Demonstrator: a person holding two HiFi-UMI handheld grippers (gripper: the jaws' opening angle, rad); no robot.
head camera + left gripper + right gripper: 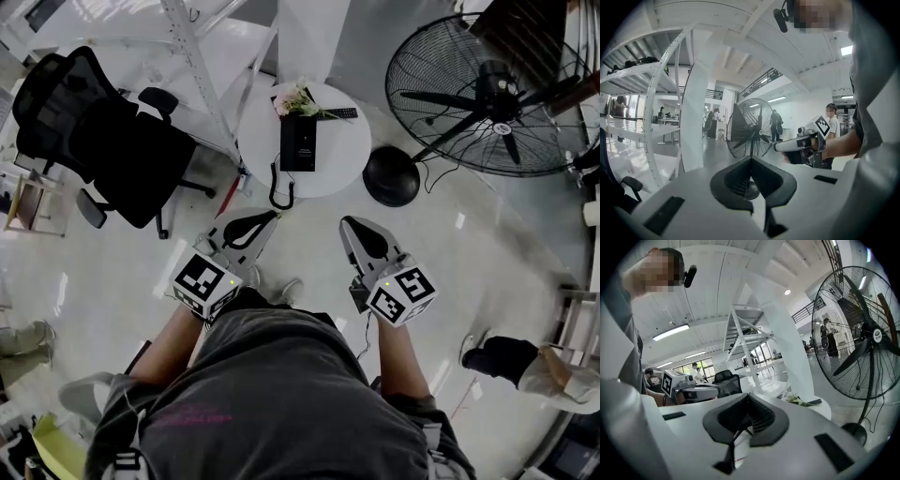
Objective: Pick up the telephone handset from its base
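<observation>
A black telephone lies on a small round white table, with its handset on the base and its coiled cord hanging over the near edge. Both grippers hover well short of the table, over the floor. My left gripper is shut and holds nothing; in its own view the jaws meet at the tip. My right gripper is also shut and empty. The right gripper view shows the table's edge, but my jaws hide the phone there.
Flowers and a remote lie at the table's far side. A big floor fan with a round black base stands to the right. A black office chair sits left, by a white shelf frame. A person's leg is at right.
</observation>
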